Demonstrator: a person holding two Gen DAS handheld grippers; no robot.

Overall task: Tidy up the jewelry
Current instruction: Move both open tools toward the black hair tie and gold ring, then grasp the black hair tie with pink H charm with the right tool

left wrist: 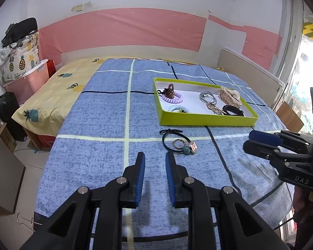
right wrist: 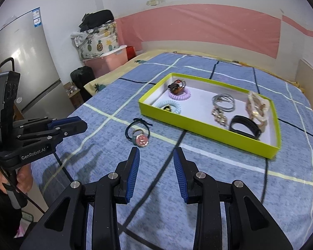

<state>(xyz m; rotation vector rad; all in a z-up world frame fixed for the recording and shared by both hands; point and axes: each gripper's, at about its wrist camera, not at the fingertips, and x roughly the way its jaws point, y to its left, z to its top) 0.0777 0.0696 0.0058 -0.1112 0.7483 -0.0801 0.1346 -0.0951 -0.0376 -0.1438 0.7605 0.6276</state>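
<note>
A bedroom with a white-and-pink wall holds a bed spread with a blue checked cover, and everything sits on that cover. A shallow green tray already carries coiled hair ties, thin bangles, a black band and a pale clip. Left outside it, just before the tray's near wall, lies a black hair tie with charms, a small loose bunch with no clear long side.

The hair tie lies straight ahead of both claws and slightly to one side: up and to the right of the left claw, up and to the left of the right claw. Both hang above the cover, short of it. In the wrist views the left looks somewhat nearer, though that is a judgement. Both claws are released, jaws parted with nothing between them.

A silver fridge and a pink storage bin stand beside the bed.
</note>
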